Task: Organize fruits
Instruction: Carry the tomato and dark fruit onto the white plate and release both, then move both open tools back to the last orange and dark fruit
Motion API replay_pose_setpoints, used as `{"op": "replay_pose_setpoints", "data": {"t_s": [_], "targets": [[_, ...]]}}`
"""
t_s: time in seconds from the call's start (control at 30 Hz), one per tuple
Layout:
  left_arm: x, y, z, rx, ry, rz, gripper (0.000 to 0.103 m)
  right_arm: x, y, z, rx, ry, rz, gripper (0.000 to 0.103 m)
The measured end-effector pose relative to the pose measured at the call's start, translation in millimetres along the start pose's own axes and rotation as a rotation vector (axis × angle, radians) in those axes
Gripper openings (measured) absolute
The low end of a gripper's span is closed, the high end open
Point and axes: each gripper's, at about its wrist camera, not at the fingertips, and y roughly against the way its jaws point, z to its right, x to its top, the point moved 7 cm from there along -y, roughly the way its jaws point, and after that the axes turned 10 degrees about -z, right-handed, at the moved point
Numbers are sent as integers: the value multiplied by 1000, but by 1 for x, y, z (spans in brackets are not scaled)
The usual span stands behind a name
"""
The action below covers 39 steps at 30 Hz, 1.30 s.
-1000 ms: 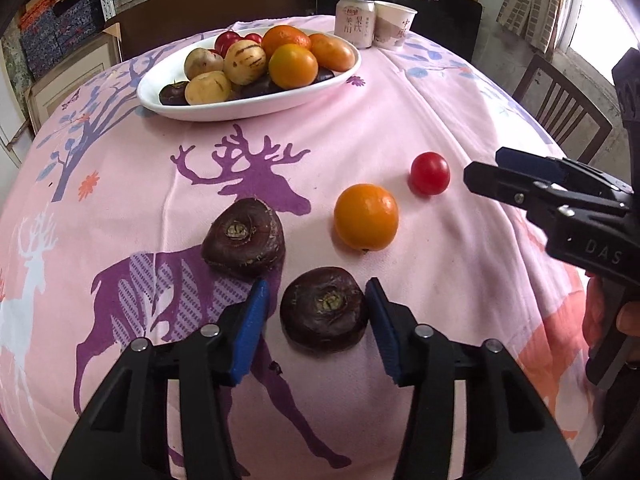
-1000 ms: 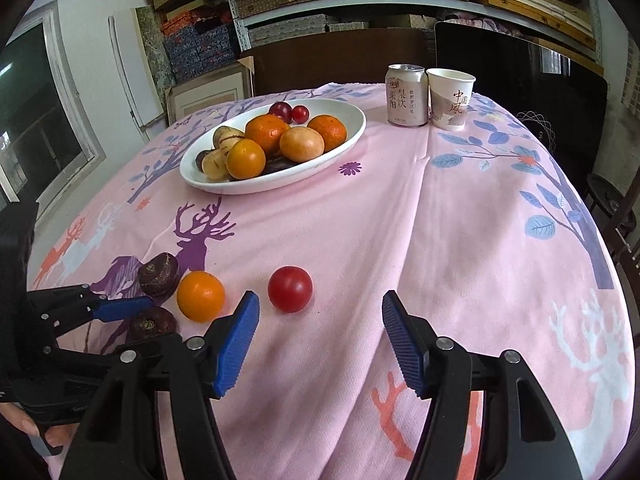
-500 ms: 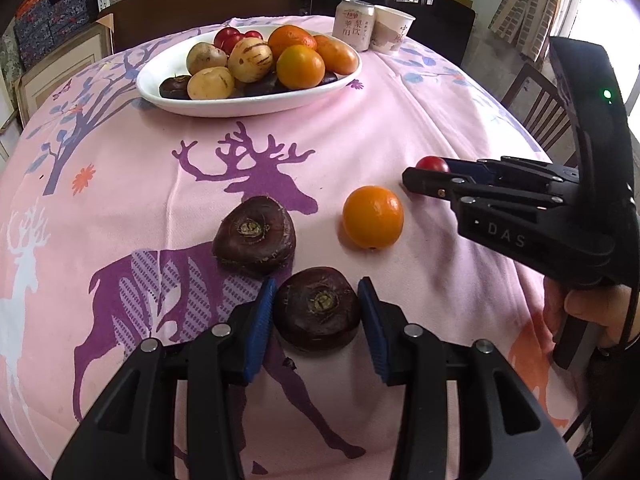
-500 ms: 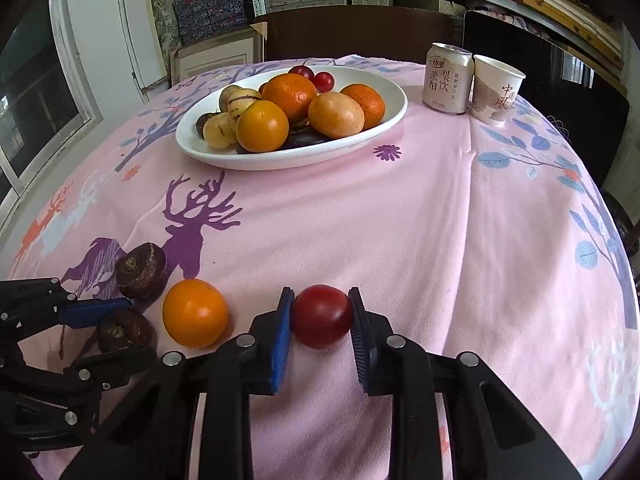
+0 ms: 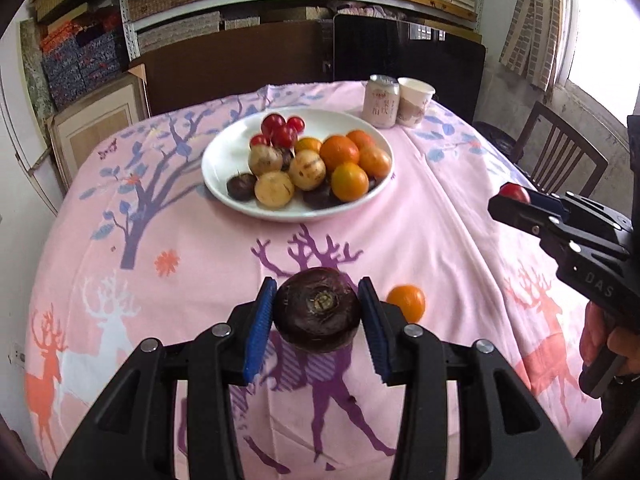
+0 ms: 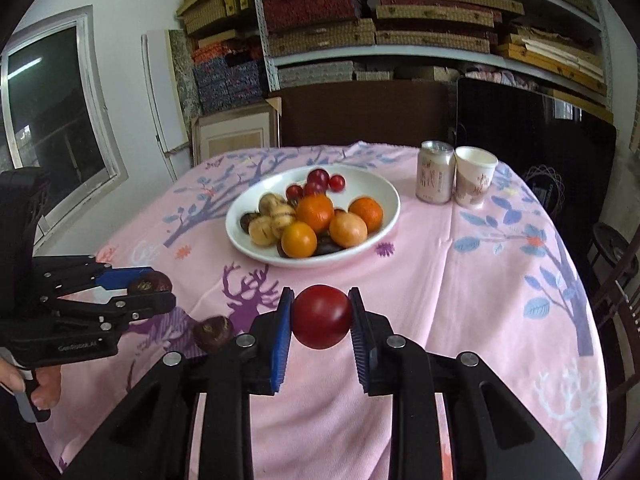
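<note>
Round surface [image 5: 440, 240] under a pink deer-print cloth, shelves of stacked boxes behind. Near first: left gripper [image 5: 318, 316] at lower centre of the left view, fingers clamped on a dark purple-brown fruit [image 5: 317, 310], lifted clear of the cloth. Right gripper [image 6: 320, 318] at lower centre of the right view, fingers closed around a red tomato [image 6: 322, 316], also off the cloth. Loose orange [image 5: 406, 302] sits on the cloth just right of the left gripper. Second dark fruit [image 6: 214, 334] lies on the cloth at lower left of the right view. Farther, mid-frame: white plate [image 5: 224, 152] heaped with oranges, pale yellow fruits, dark fruits, red cherry tomatoes. Beyond it, upper right: can [image 5: 381, 100] touching or just beside paper cup [image 5: 414, 101].

Step, as judged: both picks made, carry to plate under way. Next move calls for bringing each fruit over the plate, lowering onto a free spot near its own kind, opening gently so the pile doesn't roll. Orange and second dark fruit are left to fetch.
</note>
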Motion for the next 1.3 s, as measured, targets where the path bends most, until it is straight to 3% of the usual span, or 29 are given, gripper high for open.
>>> {"op": "replay_pose_setpoints", "data": {"t_s": [0.23,0.57,0.63,0.73,0.9,1.03,1.3], "targets": [[64,-10,-22,22,19,48,41,52,-24,-24,10,59,62,28],[125,-91,-66,21,101,6,42,105,-120,-35,-21,129,18,30],[130,-99,-77,33,133,8,49,108,-132,-34,-61,147,8,44],[130,-99,-85,40,159,20,62,105,-132,-32,-60,142,16,50],[116,-82,-86,40,181,31,64,90,-118,-21,-17,70,-10,50],[94,-61,-84,89,201,42,73,65,-99,-19,-8,47,-28,52],[37,-36,-68,85,211,5,73,4,-69,-30,8,65,-102,58]]}}
